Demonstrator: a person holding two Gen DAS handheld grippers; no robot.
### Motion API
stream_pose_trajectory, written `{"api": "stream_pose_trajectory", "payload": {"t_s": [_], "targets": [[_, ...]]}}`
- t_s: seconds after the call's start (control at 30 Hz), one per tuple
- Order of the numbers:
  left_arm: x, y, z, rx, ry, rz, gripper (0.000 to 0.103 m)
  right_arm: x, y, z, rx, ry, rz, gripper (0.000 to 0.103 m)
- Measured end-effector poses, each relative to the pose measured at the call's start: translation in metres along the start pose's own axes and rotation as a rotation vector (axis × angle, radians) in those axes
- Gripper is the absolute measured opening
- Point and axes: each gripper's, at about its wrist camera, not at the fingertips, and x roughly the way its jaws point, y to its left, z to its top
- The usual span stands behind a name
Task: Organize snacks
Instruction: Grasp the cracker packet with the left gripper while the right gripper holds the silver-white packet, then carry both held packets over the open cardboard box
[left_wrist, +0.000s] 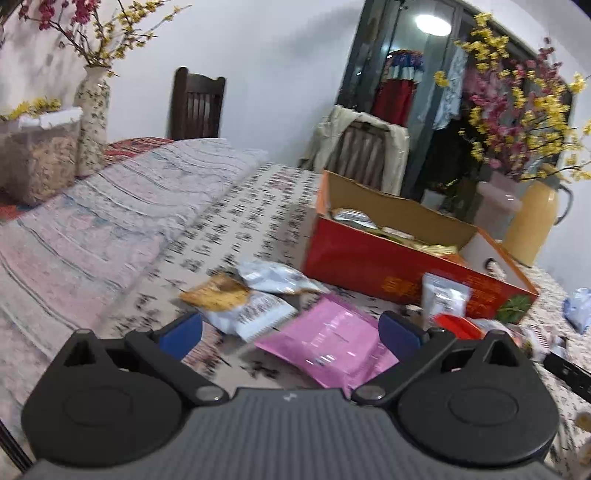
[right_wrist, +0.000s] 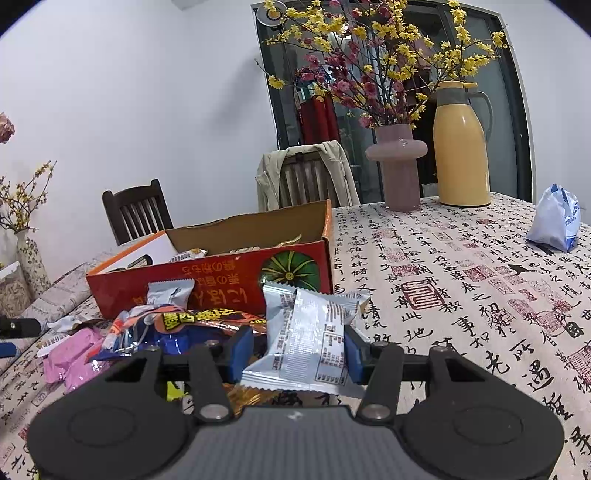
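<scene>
Silvery-white foil snack packet (right_wrist: 308, 334) is pinched between the blue pads (right_wrist: 242, 350) of the right gripper (right_wrist: 299, 352), so that one is clamped on its packet, held upright just in front of the red cardboard box (right_wrist: 221, 275). That box sits open on the tablecloth (right_wrist: 461, 295) with a few wrappers already inside. Just left of the held packet there's a messy heap: an orange-and-blue wrapper (right_wrist: 192, 325), another small silver packet (right_wrist: 168, 291) leaning on the box wall, and a pink packet (right_wrist: 74, 358) further left.

Left gripper (left_wrist: 291, 332) is spread wide with nothing between its fingers, hovering over the same pile from the other side. Below it lies the pink packet (left_wrist: 328, 343), with a yellowish-brown snack (left_wrist: 218, 293) and two white packets (left_wrist: 258, 312) touching each other just beyond. From this view the box (left_wrist: 369, 258) is behind the pile and to the right, and it's a bit blurry.

Further back on the table: a pink vase (right_wrist: 400, 166) with yellow and red blossoms, and a yellow thermos jug (right_wrist: 461, 144) right beside it. A white-and-blue bag (right_wrist: 556, 219) sits off at the right edge, well apart from the rest.
</scene>
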Motion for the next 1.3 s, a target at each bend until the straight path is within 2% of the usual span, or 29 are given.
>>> {"api": "stream_pose_trajectory", "payload": {"t_s": [0.23,0.33,0.43,0.57,0.7,0.77,0.83,0.9,1.1,1.3], "targets": [[0.041,0.000,0.031,0.026,0.147,0.166,0.103,-0.002,-0.003,-0.001,0.018,-0.016,0.004,0.051],[0.070,0.001,0.037,-0.029,0.237,0.231,0.103,-0.003,-0.003,-0.001,0.023,-0.022,0.006,0.051],[0.091,0.003,0.039,-0.074,0.287,0.279,0.102,-0.003,-0.004,-0.001,0.024,-0.024,0.010,0.051],[0.095,0.002,0.038,-0.082,0.270,0.306,0.098,-0.004,-0.004,-0.002,0.026,-0.026,0.020,0.051],[0.089,0.002,0.036,-0.051,0.265,0.326,0.080,-0.005,-0.004,-0.002,0.028,-0.029,0.032,0.051],[0.085,0.002,0.036,-0.037,0.271,0.326,0.074,-0.005,-0.005,-0.002,0.031,-0.031,0.038,0.051],[0.081,0.001,0.036,-0.006,0.285,0.323,0.062,-0.005,-0.005,-0.002,0.033,-0.031,0.042,0.051],[0.079,0.000,0.034,0.029,0.291,0.323,0.057,-0.006,-0.004,-0.002,0.032,-0.032,0.043,0.051],[0.061,0.008,0.026,0.047,0.274,0.300,0.054,-0.006,-0.005,-0.002,0.033,-0.033,0.046,0.051],[0.045,0.017,0.024,0.039,0.213,0.275,0.054,-0.006,-0.003,-0.002,0.025,-0.030,0.051,0.051]]}}
